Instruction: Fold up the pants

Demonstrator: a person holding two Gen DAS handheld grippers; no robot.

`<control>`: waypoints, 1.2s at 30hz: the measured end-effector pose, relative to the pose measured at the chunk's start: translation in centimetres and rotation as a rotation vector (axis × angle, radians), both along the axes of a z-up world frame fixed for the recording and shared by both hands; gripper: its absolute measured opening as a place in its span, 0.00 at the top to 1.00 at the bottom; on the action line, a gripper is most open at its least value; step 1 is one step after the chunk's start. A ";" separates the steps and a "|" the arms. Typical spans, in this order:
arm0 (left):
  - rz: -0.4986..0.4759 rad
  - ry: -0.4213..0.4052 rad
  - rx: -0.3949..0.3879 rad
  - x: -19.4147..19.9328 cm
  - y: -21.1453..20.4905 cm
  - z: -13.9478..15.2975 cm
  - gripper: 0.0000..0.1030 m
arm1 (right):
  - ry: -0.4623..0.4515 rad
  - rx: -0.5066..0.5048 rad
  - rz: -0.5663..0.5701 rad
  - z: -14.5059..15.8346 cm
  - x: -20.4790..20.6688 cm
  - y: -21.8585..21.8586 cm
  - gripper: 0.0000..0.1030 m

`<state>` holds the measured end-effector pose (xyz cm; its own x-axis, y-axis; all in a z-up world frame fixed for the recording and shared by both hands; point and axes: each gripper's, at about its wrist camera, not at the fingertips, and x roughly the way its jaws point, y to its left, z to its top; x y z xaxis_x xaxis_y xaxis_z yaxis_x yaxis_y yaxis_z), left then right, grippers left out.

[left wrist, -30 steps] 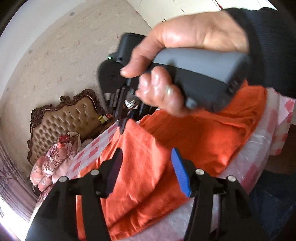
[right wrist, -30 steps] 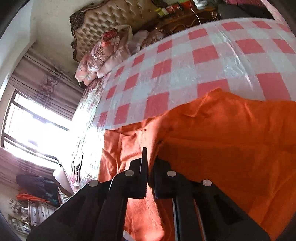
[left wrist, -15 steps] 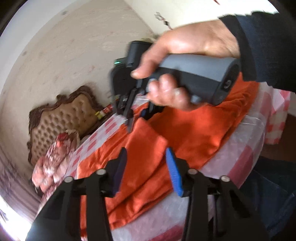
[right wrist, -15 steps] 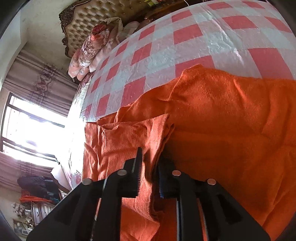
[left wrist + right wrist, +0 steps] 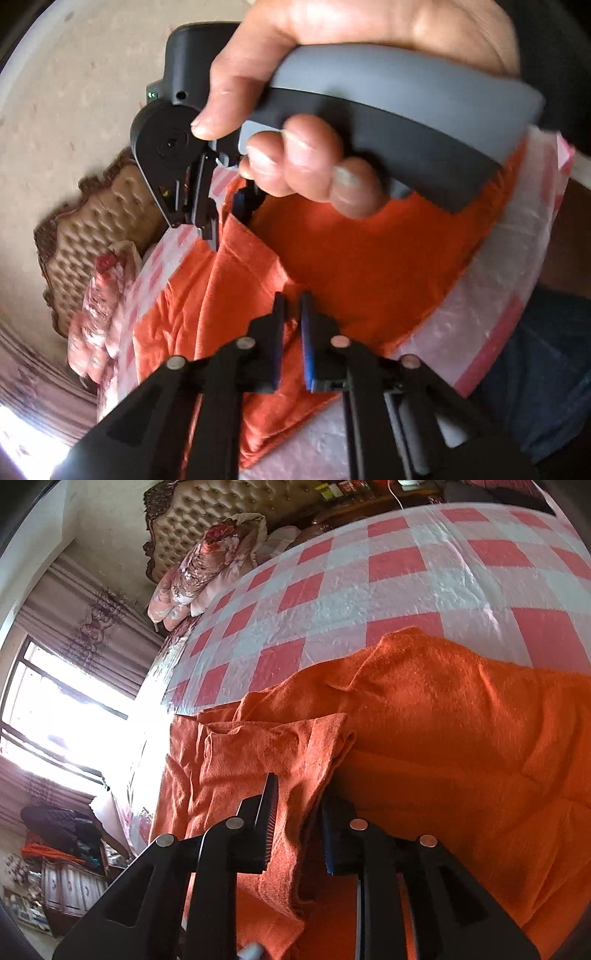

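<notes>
The orange pants (image 5: 443,738) lie spread on a bed with a red-and-white checked cover (image 5: 369,590), near the edge closest to the person. One part of the fabric is folded over onto the rest, forming a raised flap with a loose edge that runs toward both tools.

Left tool (image 5: 291,306): the jaws are clenched, with only a narrow slit between the blue pads. A fold of the orange fabric sits in that slit, so the tool is grasping the pants near the bed edge.

Right tool (image 5: 299,794): the jaws are closing. The edge of the folded flap passes between the two fingers; the left finger lies over the flap and the right finger sits under its edge. Whether the pads already press on the fabric cannot be told.

In the left wrist view, the person's right hand (image 5: 314,110) wraps around the grey handle of the right tool, which points down at the pants.

Floral pillows (image 5: 199,568) are stacked at the head of the bed against a tufted headboard (image 5: 221,506). A bright window (image 5: 55,716) with curtains is at the left.
</notes>
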<state>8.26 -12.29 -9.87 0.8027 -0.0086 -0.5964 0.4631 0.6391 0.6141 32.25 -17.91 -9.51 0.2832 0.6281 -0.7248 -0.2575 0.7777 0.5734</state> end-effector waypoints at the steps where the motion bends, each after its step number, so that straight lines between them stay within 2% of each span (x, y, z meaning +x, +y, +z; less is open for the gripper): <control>1: -0.002 -0.015 0.005 -0.4 -0.2 0.1 0.93 | -0.006 -0.001 -0.001 0.1 -0.1 -0.1 0.92; 4: -0.018 -0.032 -0.051 -1.4 -0.1 1.4 0.93 | -0.054 -0.006 -0.002 1.2 -0.9 -0.5 0.93; 6: -0.024 -0.027 -0.072 -1.7 -0.2 1.8 0.93 | -0.084 -0.057 -0.001 1.5 -1.2 -0.2 0.93; 10: -0.016 -0.011 -0.068 -1.2 -0.1 0.9 0.94 | -0.090 -0.160 0.021 0.8 -1.1 1.2 0.92; 14: -0.010 -0.003 -0.093 -0.6 0.5 0.9 0.93 | -0.110 -0.160 0.009 1.0 -1.0 0.9 0.88; 16: -0.006 0.011 -0.124 -0.3 0.7 0.6 0.89 | -0.132 -0.188 0.000 1.1 -1.0 0.9 0.88; 18: -0.020 0.041 -0.205 -0.9 1.5 1.2 0.86 | -0.164 -0.234 0.011 0.9 -1.3 1.3 0.88; 19: -0.028 0.061 -0.271 -1.2 2.5 2.0 0.75 | -0.187 -0.251 0.015 0.9 -1.5 1.4 0.87; 20: -0.014 0.052 -0.333 -1.7 3.8 2.7 0.55 | -0.211 -0.288 -0.001 1.2 -1.9 1.4 0.79; 21: 0.017 0.027 -0.385 -2.3 5.2 3.3 0.49 | -0.235 -0.327 -0.030 1.6 -2.3 1.1 0.67; 22: 0.057 0.004 -0.436 -2.8 7.2 3.8 0.47 | -0.272 -0.370 -0.077 2.4 -3.0 0.7 0.61; 24: 0.159 -0.030 -0.568 -4.0 12.8 4.7 0.47 | -0.337 -0.373 -0.149 4.1 -5.6 -1.1 0.61; 25: 0.207 -0.039 -0.619 -4.4 15.0 4.8 0.47 | -0.349 -0.346 -0.160 4.6 -7.1 -1.4 0.60; 27: 0.343 -0.031 -0.762 -5.3 21.2 4.3 0.49 | -0.365 -0.289 -0.102 4.9 -10.6 -0.8 0.61; 28: 0.388 -0.035 -0.793 -5.5 22.9 3.9 0.51 | -0.372 -0.277 -0.093 4.9 -11.8 -0.3 0.61; 30: 0.463 -0.034 -0.804 -5.6 25.9 2.7 0.55 | -0.360 -0.277 -0.088 4.0 -13.4 0.8 0.61; 32: 0.474 -0.022 -0.828 -5.7 27.1 2.1 0.56 | -0.344 -0.306 -0.066 2.8 -13.9 2.3 0.62; 34: 0.461 -0.017 -0.815 -5.1 27.1 1.8 0.56 | -0.319 -0.360 -0.043 1.8 -13.8 3.6 0.74; 36: 0.425 -0.010 -0.811 -4.9 26.2 2.0 0.56 | -0.303 -0.386 -0.065 1.0 -13.6 3.5 0.75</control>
